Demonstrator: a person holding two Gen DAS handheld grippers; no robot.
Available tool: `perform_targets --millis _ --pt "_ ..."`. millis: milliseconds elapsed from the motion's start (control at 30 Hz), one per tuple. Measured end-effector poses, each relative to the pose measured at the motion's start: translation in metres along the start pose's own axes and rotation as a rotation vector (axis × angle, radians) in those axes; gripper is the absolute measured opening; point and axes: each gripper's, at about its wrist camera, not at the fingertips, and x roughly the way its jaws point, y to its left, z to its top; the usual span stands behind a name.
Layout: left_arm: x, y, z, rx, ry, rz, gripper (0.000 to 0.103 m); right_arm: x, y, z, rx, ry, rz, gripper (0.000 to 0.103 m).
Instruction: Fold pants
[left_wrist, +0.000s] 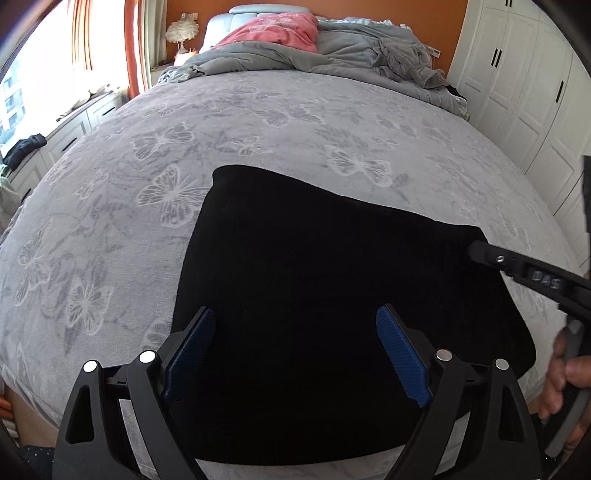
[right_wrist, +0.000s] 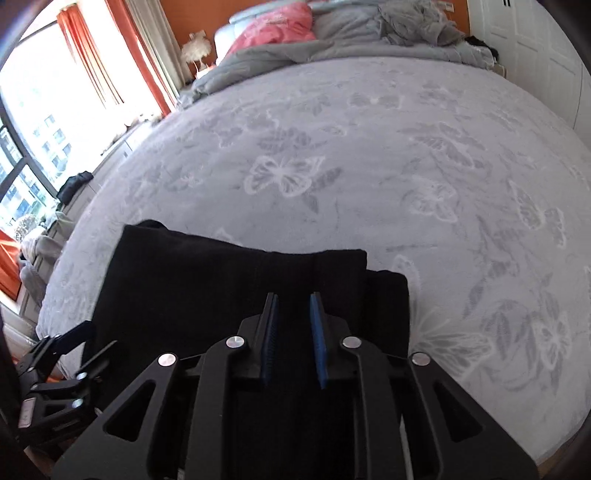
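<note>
On the bed (left_wrist: 295, 122), folded black pants (left_wrist: 332, 314) under wide left gripper (left_wrist: 295, 354), narrow empty right gripper (right_wrist: 293, 328); may catch and unfold top layer.

- "DAS" in raised letters on the black finger of the right gripper (left_wrist: 476, 254), seen from the left wrist view; the letters sit partway back along the finger
- no other text, label, brand or number readable in either view
</note>
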Motion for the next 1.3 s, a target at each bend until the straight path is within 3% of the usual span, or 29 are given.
perform_targets --millis 133,200,233,267,333,400,467,600,700,733,833,900,967,1033,1167,1233,1267,1300 --pt "0.003 -0.001 -0.001 0.015 0.006 0.013 0.086 -0.01 -0.017 -0.039 0.095 0.039 -0.023 0.02" --pt "0.003 -0.004 -0.002 0.029 0.002 0.024 0.086 -0.015 -0.023 -0.052 0.141 0.049 0.008 0.032" --pt "0.002 -0.005 -0.003 0.037 -0.001 0.03 0.086 -0.016 -0.024 -0.057 0.161 0.062 0.044 0.047" --pt "0.003 -0.006 -0.003 0.044 -0.001 0.035 0.086 -0.015 -0.025 -0.06 0.176 0.065 0.073 0.049" --pt "0.003 -0.008 -0.004 0.054 -0.001 0.045 0.086 -0.009 -0.023 -0.065 0.17 0.074 0.082 0.049" --pt "0.003 -0.008 -0.005 0.059 -0.002 0.051 0.086 0.001 -0.02 -0.066 0.144 0.085 0.097 0.03" --pt "0.002 -0.009 -0.005 0.056 -0.003 0.053 0.086 -0.007 -0.015 -0.062 0.135 0.068 0.105 0.018" --pt "-0.01 -0.002 -0.005 0.018 -0.034 0.007 0.086 -0.047 -0.007 -0.053 0.115 -0.034 0.114 0.016" --pt "-0.02 0.003 -0.006 0.01 -0.07 -0.023 0.086 -0.012 -0.016 -0.066 0.082 0.073 0.013 0.019" --pt "-0.019 0.004 -0.006 0.012 -0.07 -0.018 0.086 -0.006 -0.022 -0.072 0.101 0.068 0.027 0.024" --pt "-0.013 0.011 -0.008 -0.008 -0.022 -0.021 0.086 -0.028 -0.024 -0.064 0.162 0.026 0.048 0.027" --pt "-0.018 0.022 -0.008 -0.044 -0.021 -0.057 0.086 -0.045 -0.026 -0.059 0.169 -0.024 0.004 0.035" --pt "-0.026 0.038 -0.007 -0.089 -0.022 -0.107 0.086 -0.05 -0.033 -0.057 0.188 -0.026 0.001 0.075" --pt "-0.025 0.054 -0.008 -0.134 0.016 -0.165 0.087 -0.043 -0.041 -0.06 0.209 0.01 0.013 0.091" --pt "0.001 0.09 -0.018 -0.298 0.154 -0.286 0.087 -0.004 -0.056 -0.072 0.294 0.13 0.134 0.091" --pt "0.023 0.097 -0.027 -0.349 0.261 -0.352 0.087 0.002 -0.058 -0.075 0.303 0.09 0.147 0.092" --pt "0.031 0.098 -0.031 -0.369 0.281 -0.379 0.086 0.003 -0.055 -0.073 0.288 0.086 0.146 0.084" --pt "0.03 0.097 -0.032 -0.367 0.25 -0.384 0.084 0.003 -0.053 -0.071 0.294 0.091 0.172 0.068"
